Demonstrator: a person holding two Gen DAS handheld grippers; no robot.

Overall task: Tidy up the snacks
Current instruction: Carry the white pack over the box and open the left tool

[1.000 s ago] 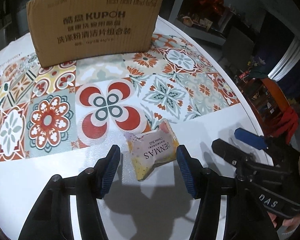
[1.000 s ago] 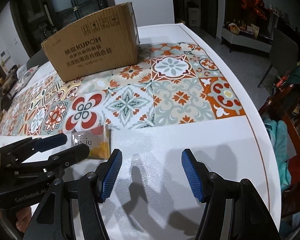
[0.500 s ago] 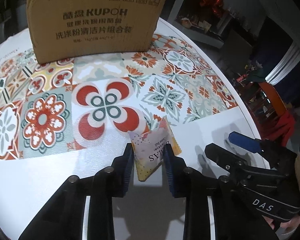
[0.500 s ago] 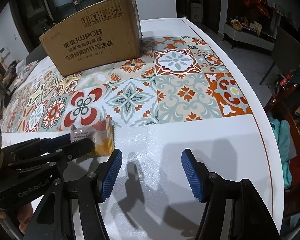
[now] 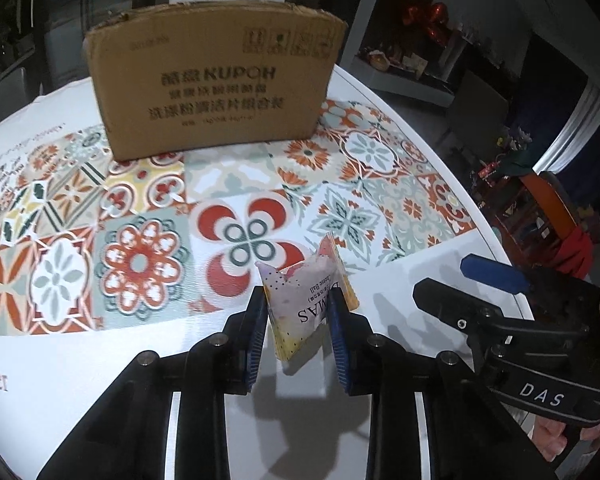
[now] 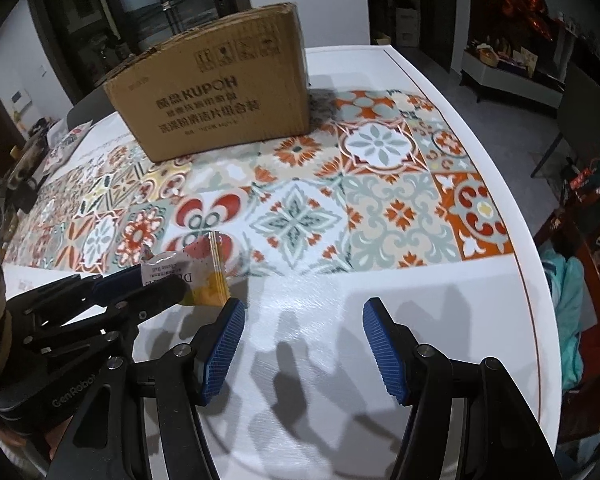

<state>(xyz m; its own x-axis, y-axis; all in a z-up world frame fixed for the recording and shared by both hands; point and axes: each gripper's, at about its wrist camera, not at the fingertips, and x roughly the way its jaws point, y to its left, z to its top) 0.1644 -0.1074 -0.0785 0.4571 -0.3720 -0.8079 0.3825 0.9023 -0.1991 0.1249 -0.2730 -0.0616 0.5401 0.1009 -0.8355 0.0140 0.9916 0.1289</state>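
snack packet [image 5: 304, 304] lettering half behind left gripper [image 5: 298, 336] pads

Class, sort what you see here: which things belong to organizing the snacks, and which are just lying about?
Job:
- pastel speckled snack packet, pinched by left gripper
- brown cardboard box printed KUPOH
- right gripper, fingers apart, holding nothing

Lying about:
- colourful patterned tile mat
- white round table
- red foil balloons
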